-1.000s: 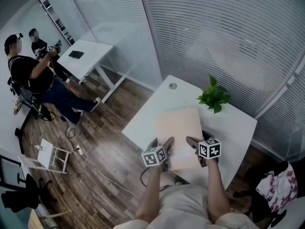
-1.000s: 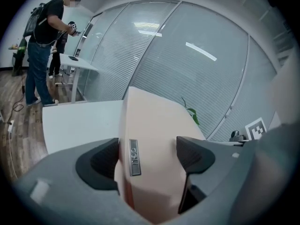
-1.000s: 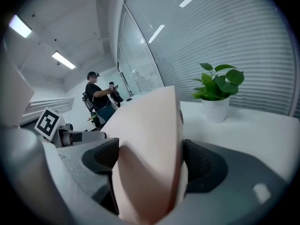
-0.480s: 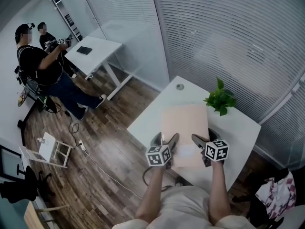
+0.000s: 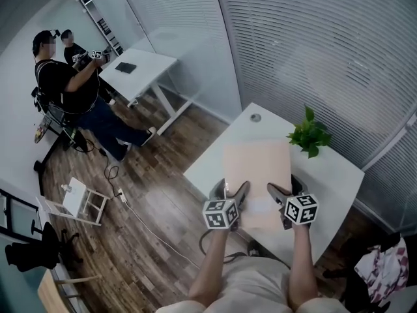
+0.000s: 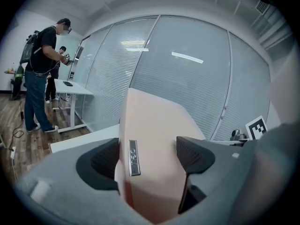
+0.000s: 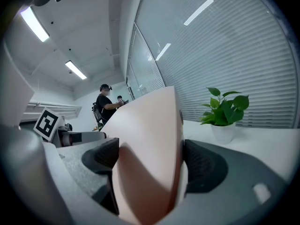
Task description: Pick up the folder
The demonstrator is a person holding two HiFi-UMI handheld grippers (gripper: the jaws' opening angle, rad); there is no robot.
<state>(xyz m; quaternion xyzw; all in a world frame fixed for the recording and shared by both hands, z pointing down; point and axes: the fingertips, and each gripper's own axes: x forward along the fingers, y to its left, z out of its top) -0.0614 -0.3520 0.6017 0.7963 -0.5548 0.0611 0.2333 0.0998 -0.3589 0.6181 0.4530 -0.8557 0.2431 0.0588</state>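
Note:
The folder (image 5: 257,171) is a pale pink, flat case, held up over the white table (image 5: 335,175). My left gripper (image 5: 232,193) is shut on its near left corner and my right gripper (image 5: 280,193) on its near right corner. In the left gripper view the folder (image 6: 157,130) fills the gap between the dark pads (image 6: 104,159), and a small metal label shows on its edge. In the right gripper view the folder (image 7: 150,130) sits pinched between both pads (image 7: 202,162). The folder's underside and the table beneath it are hidden.
A small green plant (image 5: 311,134) in a white pot stands at the table's far right, close to the blinds. A round cable port (image 5: 255,117) sits near the far corner. Two people (image 5: 65,83) stand by another white desk (image 5: 140,67) at the far left. A cable runs across the wooden floor (image 5: 130,233).
Both grippers keep the same hold on the folder. The head view has drifted, so table and people sit a little further right in the picture.

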